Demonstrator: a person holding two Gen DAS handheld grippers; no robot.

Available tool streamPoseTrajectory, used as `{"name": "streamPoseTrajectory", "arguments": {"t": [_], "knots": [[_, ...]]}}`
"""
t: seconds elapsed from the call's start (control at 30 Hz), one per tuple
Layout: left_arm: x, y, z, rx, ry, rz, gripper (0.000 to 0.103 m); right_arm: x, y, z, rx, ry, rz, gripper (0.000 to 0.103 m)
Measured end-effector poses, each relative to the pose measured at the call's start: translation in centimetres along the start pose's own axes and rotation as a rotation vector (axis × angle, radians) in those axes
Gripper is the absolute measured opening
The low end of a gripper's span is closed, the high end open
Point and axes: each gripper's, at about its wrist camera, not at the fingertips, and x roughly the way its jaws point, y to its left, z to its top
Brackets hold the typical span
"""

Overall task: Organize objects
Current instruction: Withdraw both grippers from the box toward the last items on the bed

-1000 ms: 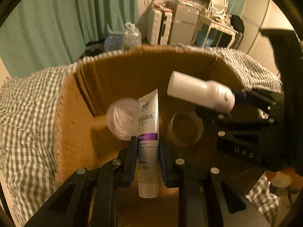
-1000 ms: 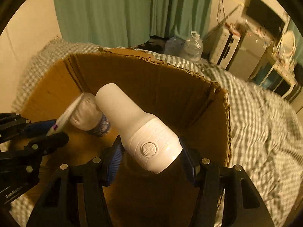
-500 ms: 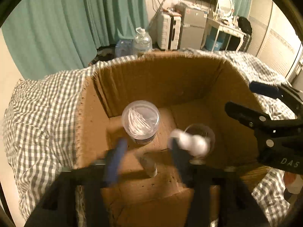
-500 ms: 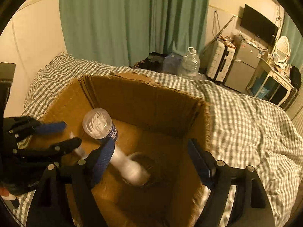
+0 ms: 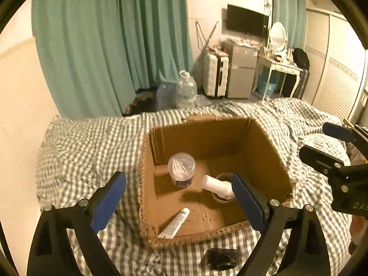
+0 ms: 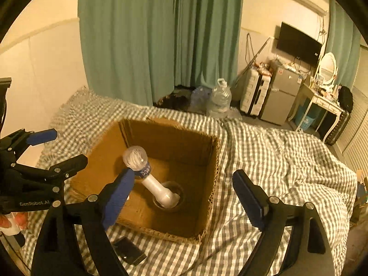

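An open cardboard box (image 5: 147, 184) (image 6: 214, 172) sits on a checked bedspread. Inside lie a white tube (image 5: 176, 223), a clear jar of cotton swabs (image 5: 181, 169) (image 6: 135, 157), and a white bottle (image 5: 217, 185) (image 6: 158, 189) leaning on a tape roll (image 5: 226, 199) (image 6: 178, 191). My left gripper (image 5: 179, 203) is open and empty above the box's near side; it also shows in the right wrist view (image 6: 53, 147). My right gripper (image 6: 184, 200) is open and empty above the box; it also shows in the left wrist view (image 5: 322, 142).
A small black object (image 5: 222, 257) (image 6: 128, 250) lies on the bedspread (image 5: 80, 161) in front of the box. Beyond the bed are water jugs (image 5: 186, 89), a suitcase (image 5: 215, 76), a small fridge (image 5: 241, 73), a dressing table (image 5: 283, 69) and green curtains (image 5: 110, 34).
Both grippers opened and let go: the tube and the white bottle dropped into the box. Both grippers then drew up and back from the box.
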Motion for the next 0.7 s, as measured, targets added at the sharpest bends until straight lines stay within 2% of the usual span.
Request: {"name": "streamPoseTrajectory", "arguments": {"t": [0.2, 0.4, 0.5, 0.6, 0.7], "knots": [[-5.8, 0.2, 0.2, -0.027, -0.093, 0.005, 0.101, -6.0, 0.0, 0.3, 0.048, -0.079, 0.001, 0.096], [-11.3, 0.3, -0.6, -0.045, -0.180, 0.019, 0.103, -12.4, 0.2, -0.7, 0.081, -0.204, -0.029, 0.100], [-13.6, 0.2, -1.8, -0.033, -0.223, 0.056, 0.103, -14.2, 0.5, -1.7, 0.095, -0.208, -0.032, 0.101], [-15.6, -0.1, -3.6, -0.022, -0.267, 0.080, 0.103, -15.3, 1.1, -3.3, 0.092, -0.182, 0.008, 0.101], [-16.9, 0.0, -5.9, -0.029, -0.291, 0.080, 0.103, -16.4, 2.1, -5.3, 0.074, -0.186, -0.020, 0.101]]}}
